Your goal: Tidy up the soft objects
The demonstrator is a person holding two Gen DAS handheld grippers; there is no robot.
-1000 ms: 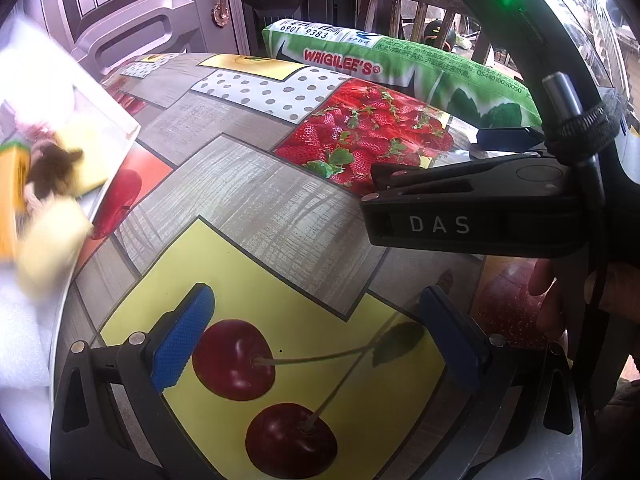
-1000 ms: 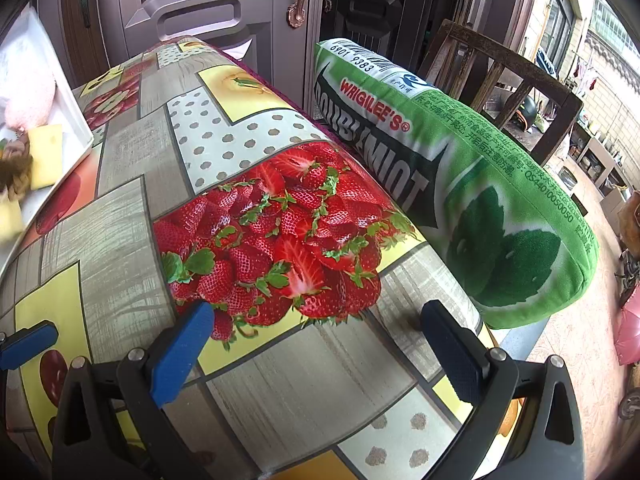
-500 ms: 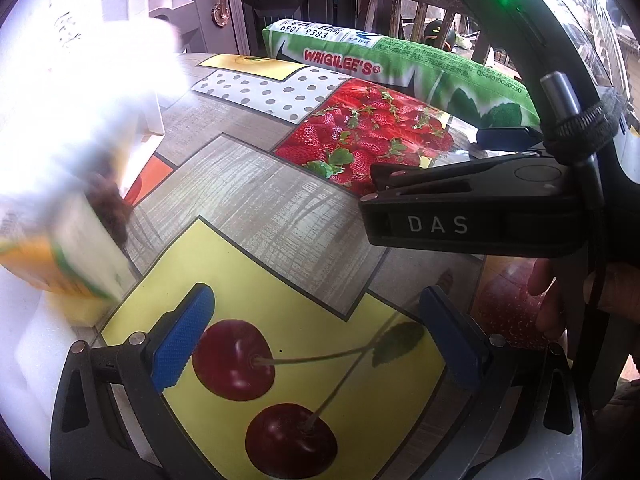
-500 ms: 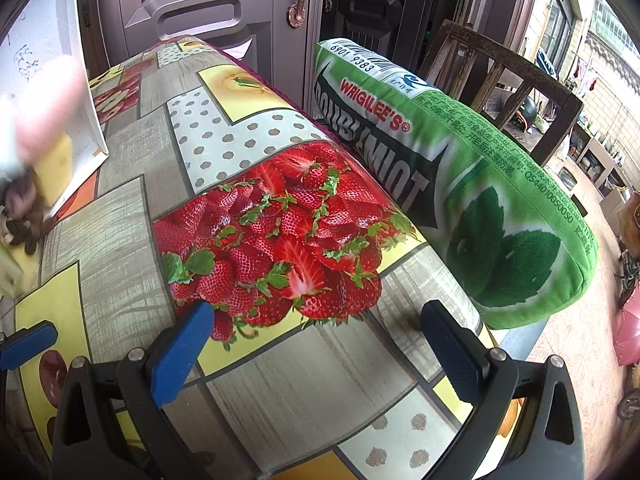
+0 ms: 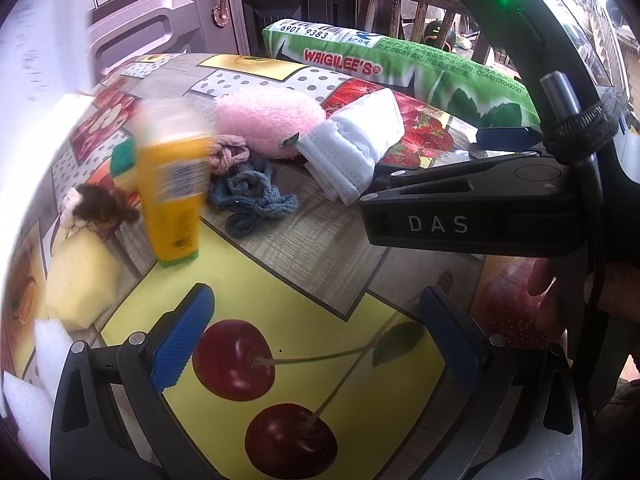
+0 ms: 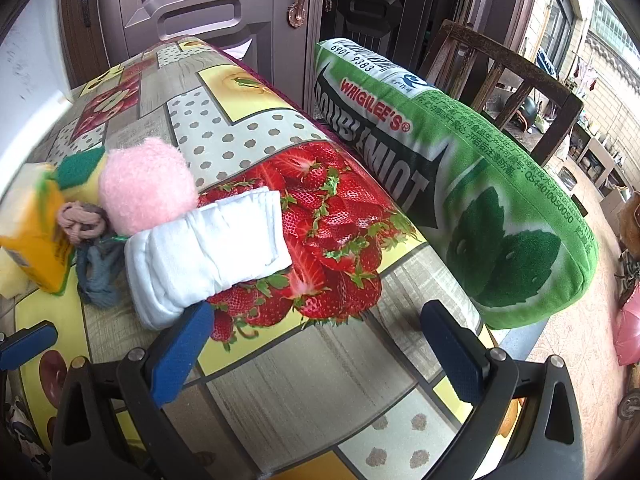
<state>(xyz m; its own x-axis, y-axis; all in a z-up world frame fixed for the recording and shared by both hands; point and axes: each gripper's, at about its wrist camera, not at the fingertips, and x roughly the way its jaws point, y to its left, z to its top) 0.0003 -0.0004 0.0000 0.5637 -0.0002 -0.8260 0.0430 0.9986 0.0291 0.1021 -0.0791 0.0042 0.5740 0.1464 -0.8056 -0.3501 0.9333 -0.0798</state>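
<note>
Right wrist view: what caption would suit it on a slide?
Open right gripper faces a pink plush, folded white cloth and green pillow on a fruit-print table.

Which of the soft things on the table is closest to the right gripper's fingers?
The folded white cloth. Its near end lies by the right gripper's left finger; the pink plush and blue scrunchie lie farther off.

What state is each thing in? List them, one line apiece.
Left gripper: open, empty, over the table.
Right gripper: open, empty.
Yellow carton: blurred, tilted, apparently mid-tumble.
White cloth: rolled, lying flat.
Pink plush: resting beside the cloth.
Blue hair ties: tangled heap.
Yellow sponge: lying flat.
Green cushion: propped against the table's far edge.
</note>
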